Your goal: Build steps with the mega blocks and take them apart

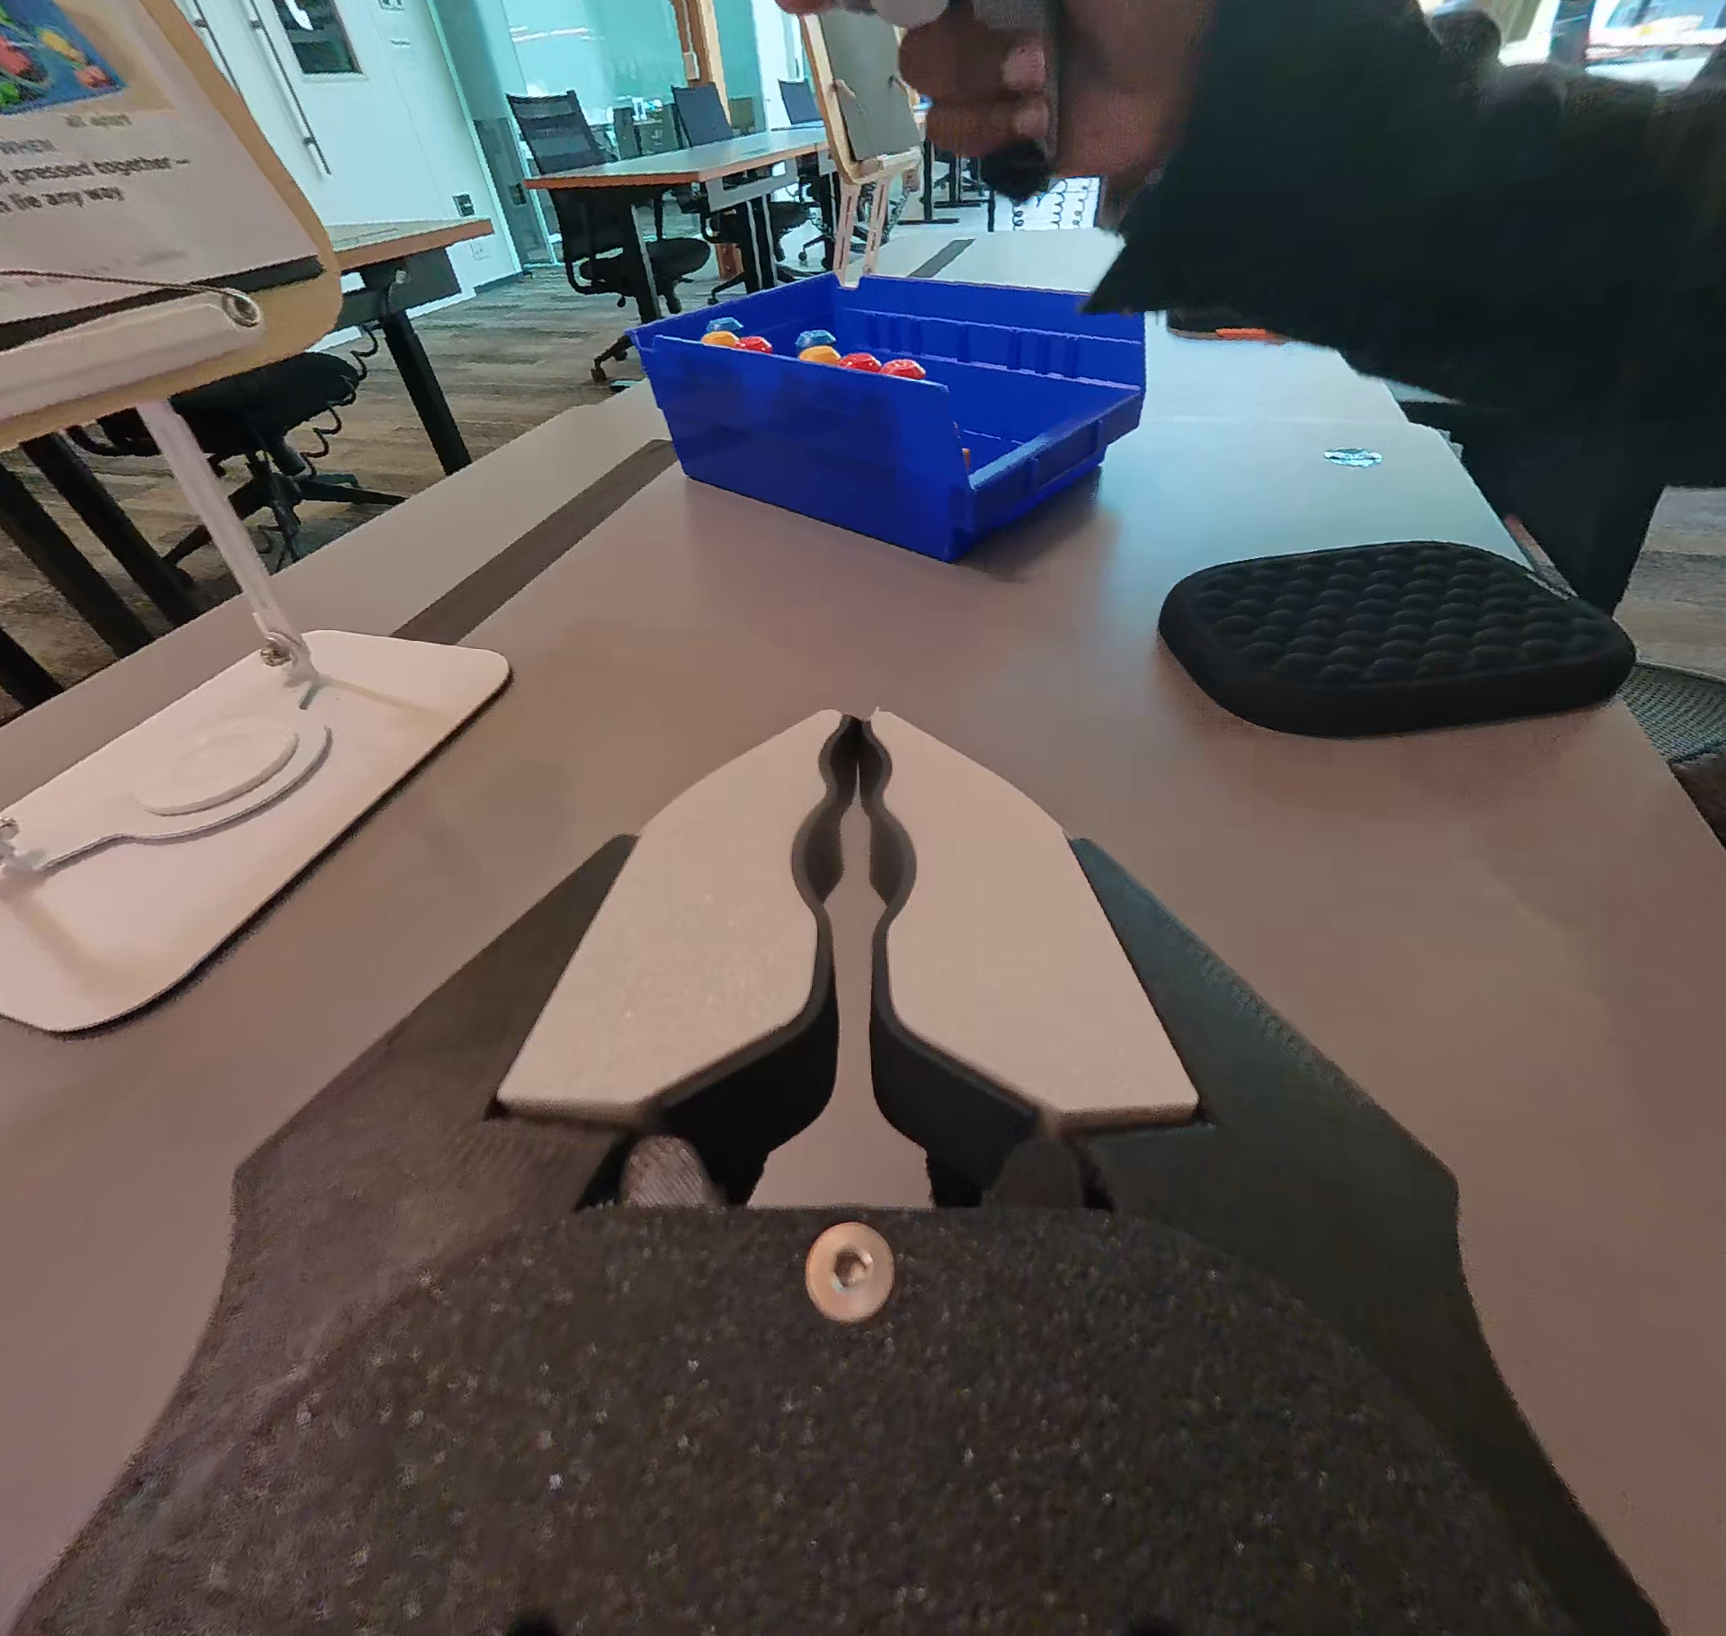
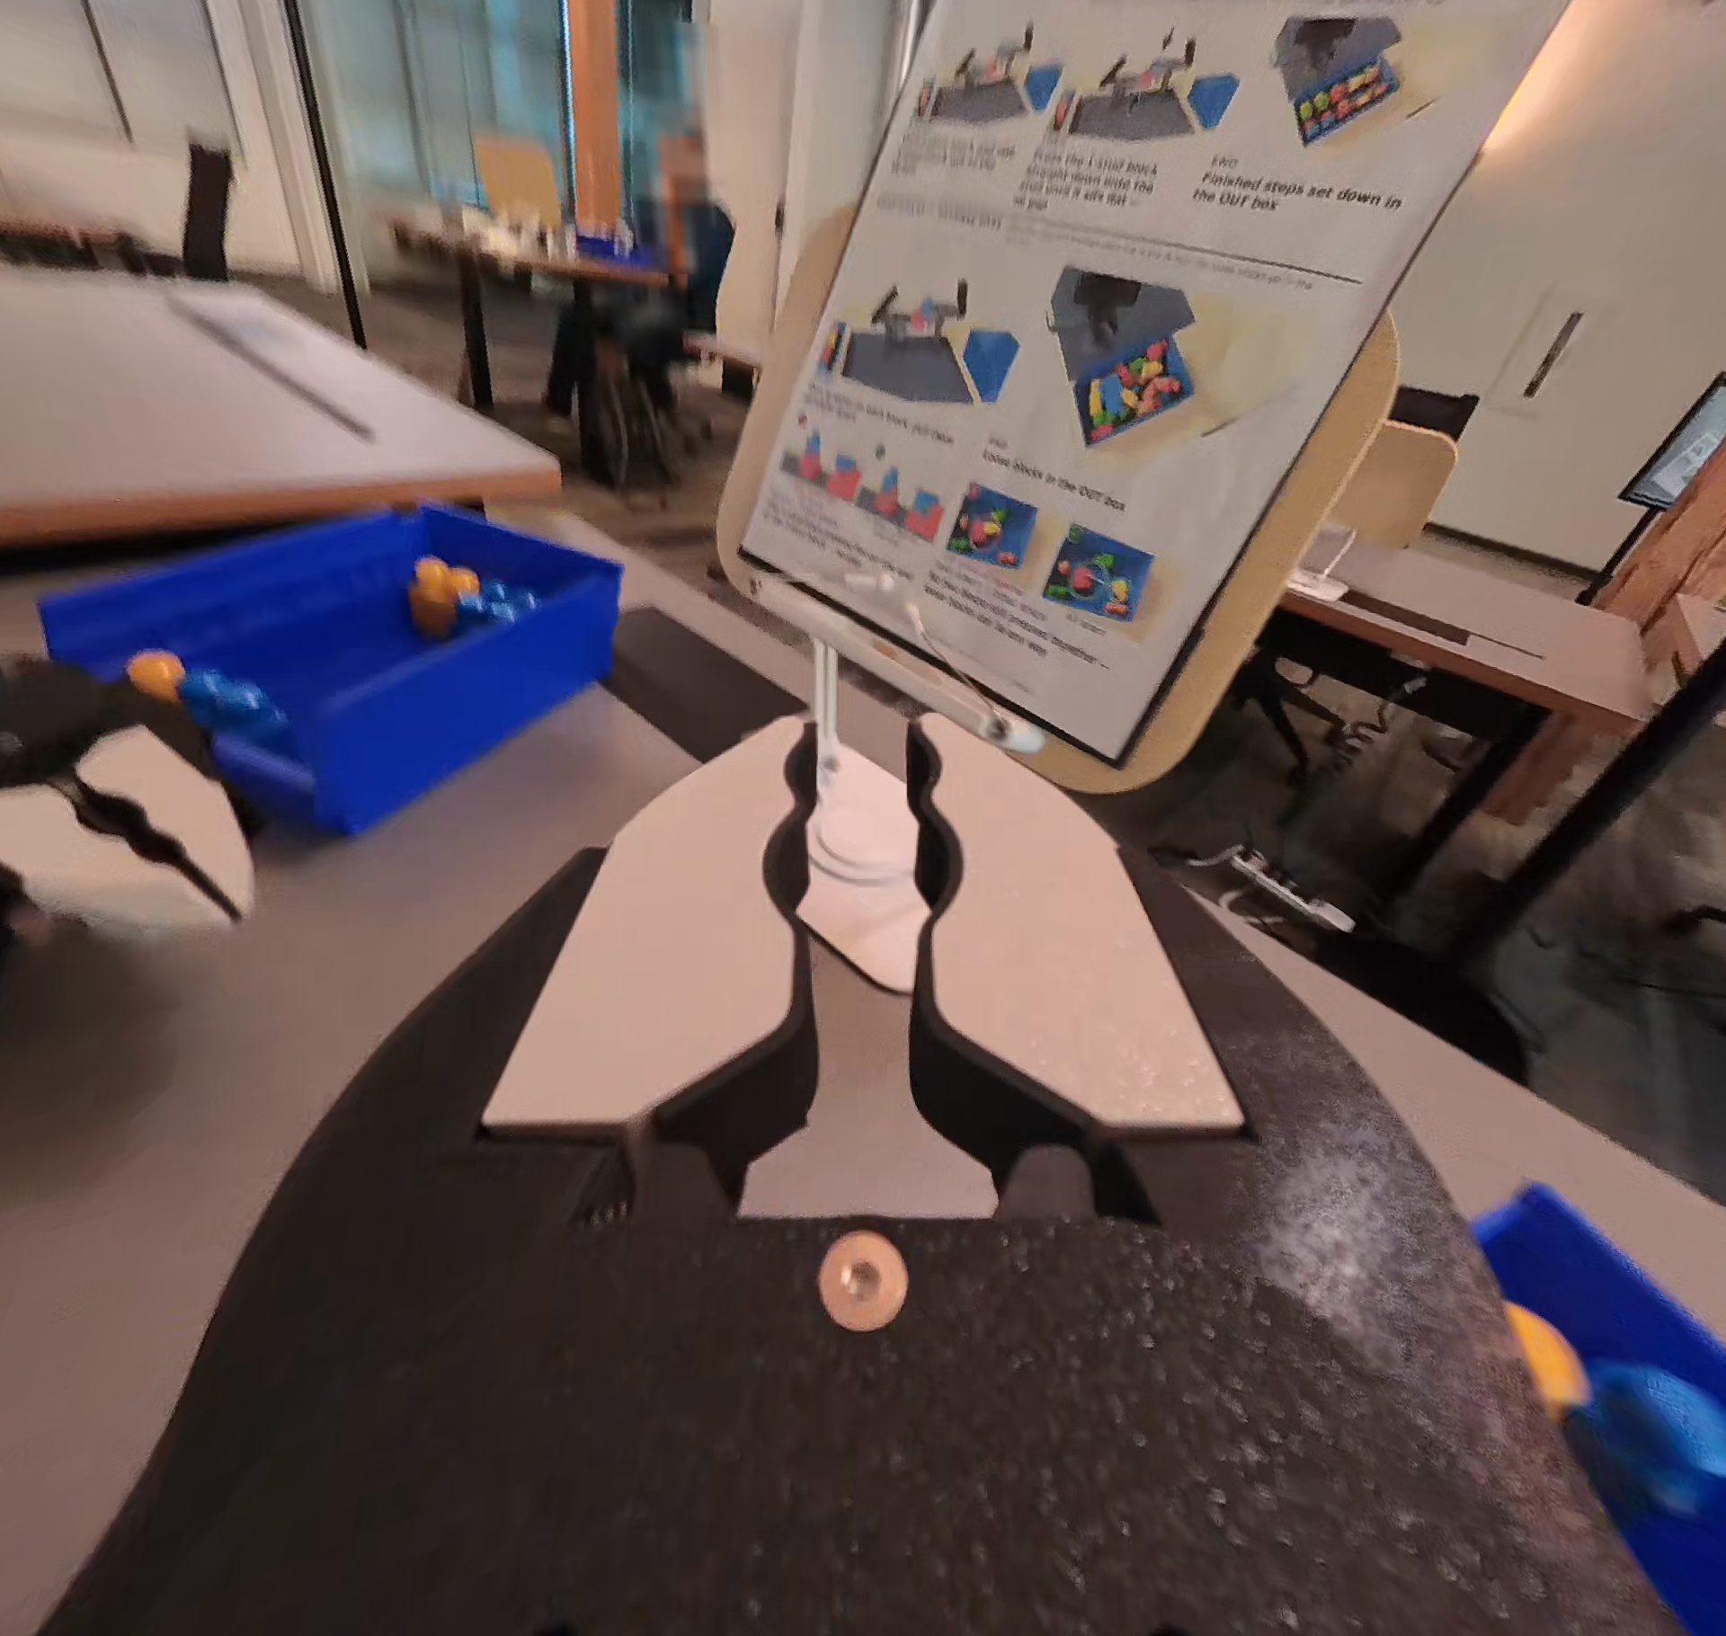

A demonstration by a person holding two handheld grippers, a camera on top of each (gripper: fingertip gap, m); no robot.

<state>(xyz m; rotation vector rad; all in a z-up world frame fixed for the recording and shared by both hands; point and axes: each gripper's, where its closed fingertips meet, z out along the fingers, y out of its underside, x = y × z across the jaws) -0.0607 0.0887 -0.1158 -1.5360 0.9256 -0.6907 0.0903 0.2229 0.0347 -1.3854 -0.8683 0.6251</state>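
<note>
The mega blocks [image 1: 811, 351], red, orange and blue, lie inside a blue bin [image 1: 897, 433] on the grey table [image 1: 841, 620], well ahead of my left gripper [image 1: 861, 732]. Its fingers are pressed together at the tips and hold nothing. My right gripper [image 2: 859, 751] has its fingers a little apart, also empty, and points at a white stand [image 2: 864, 900] carrying an instruction sheet [image 2: 1102, 358]. A black dimpled pad [image 1: 1392, 639] lies near the bin. A second blue bin [image 2: 355, 657] with blocks sits at the left in the right wrist view.
</note>
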